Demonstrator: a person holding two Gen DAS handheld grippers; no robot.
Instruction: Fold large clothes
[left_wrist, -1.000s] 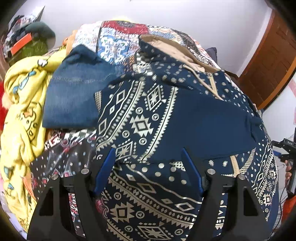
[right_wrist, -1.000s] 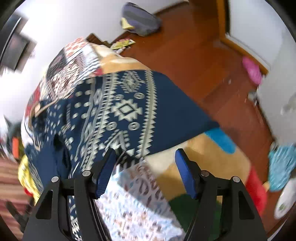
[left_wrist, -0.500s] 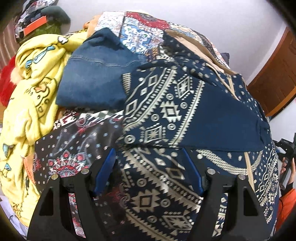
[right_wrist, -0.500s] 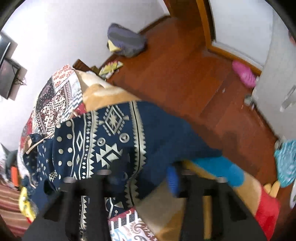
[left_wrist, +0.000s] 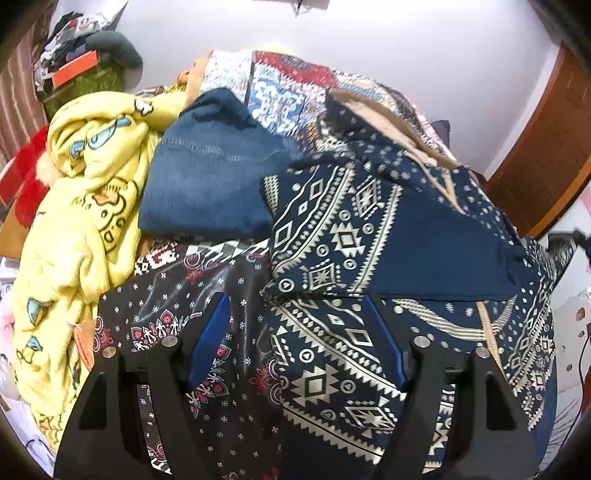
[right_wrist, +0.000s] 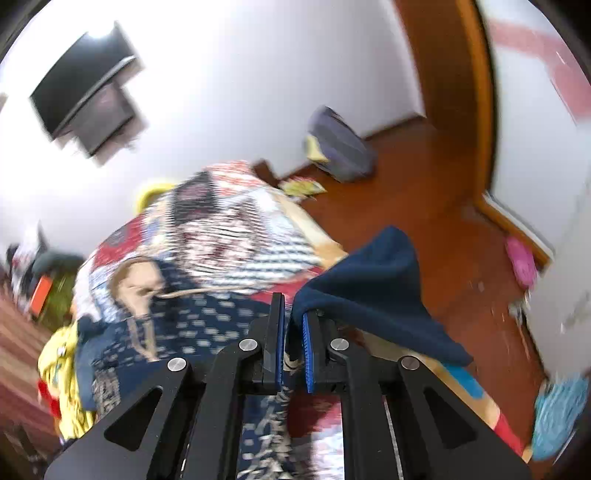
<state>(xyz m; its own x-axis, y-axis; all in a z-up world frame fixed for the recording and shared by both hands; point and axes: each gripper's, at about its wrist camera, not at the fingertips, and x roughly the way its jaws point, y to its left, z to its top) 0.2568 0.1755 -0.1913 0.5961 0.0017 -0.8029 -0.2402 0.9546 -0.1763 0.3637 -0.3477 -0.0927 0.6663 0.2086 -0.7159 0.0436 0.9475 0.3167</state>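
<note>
The right wrist view is motion-blurred: the bed (right_wrist: 236, 236) cover's pattern smears. The navy garment (left_wrist: 424, 240) runs off the left view's lower edge.

- my left gripper (left_wrist: 295, 347) hangs wide open at the bottom of the frame, over the navy patterned garment (left_wrist: 388, 236)
- folded denim (left_wrist: 207, 184) sits at centre left, beside a yellow blanket (left_wrist: 85, 206)
</note>
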